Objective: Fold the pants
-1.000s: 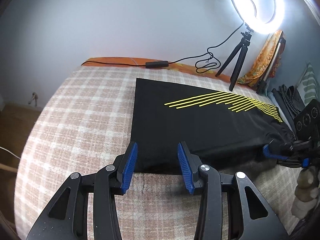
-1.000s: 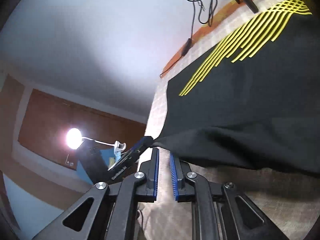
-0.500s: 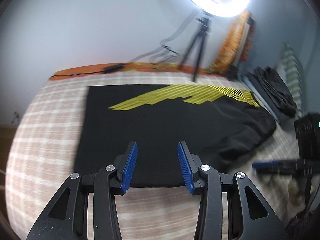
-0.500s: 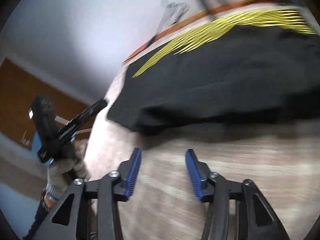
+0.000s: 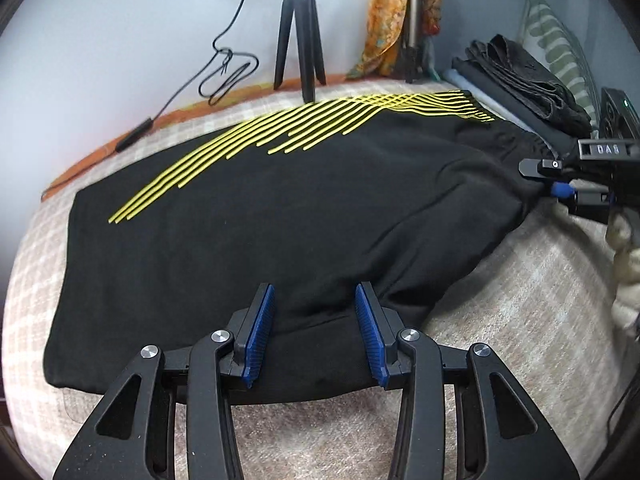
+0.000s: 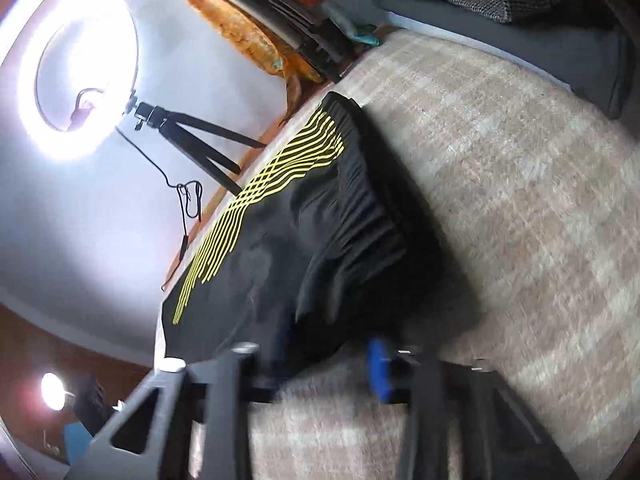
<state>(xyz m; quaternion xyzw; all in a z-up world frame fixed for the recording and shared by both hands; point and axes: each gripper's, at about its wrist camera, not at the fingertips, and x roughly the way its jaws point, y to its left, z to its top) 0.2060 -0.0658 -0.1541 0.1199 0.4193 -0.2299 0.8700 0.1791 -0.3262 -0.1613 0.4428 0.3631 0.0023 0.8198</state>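
- The bed (image 5: 540, 320), covered in a beige checked blanket, carries everything in view; an orange edge runs along its far side against the pale wall.
- At the far left of the left wrist view, a black cable (image 5: 224, 68) loops down the wall to a small inline box lying on that orange edge.
- The black pants (image 5: 280, 216), marked with thin yellow stripes (image 5: 280, 136), lie flat across the middle of the blanket, the leg end toward the left and the gathered waistband (image 6: 368, 200) toward the right.
- The left gripper (image 5: 316, 328) sits low at the pants' near edge. Its blue pads are spread wide, with black fabric lying between them; nothing is pinched.
- Behind the pants a black tripod (image 5: 298, 40) stands on the bed near the wall; the right wrist view shows a glowing ring light (image 6: 80, 72) on top of it.
- Right of the tripod, an orange patterned cloth (image 5: 384, 20) hangs beside a metal pole.
- Further right, dark folded clothes (image 5: 524, 76) are stacked at the bed's far corner, in front of a striped pillow (image 5: 560, 48).
- The right gripper (image 6: 324, 356) is at the waistband's near corner. In its own blurred view the pads stand apart, the fabric corner lying between them; whether it grips the cloth I cannot tell.
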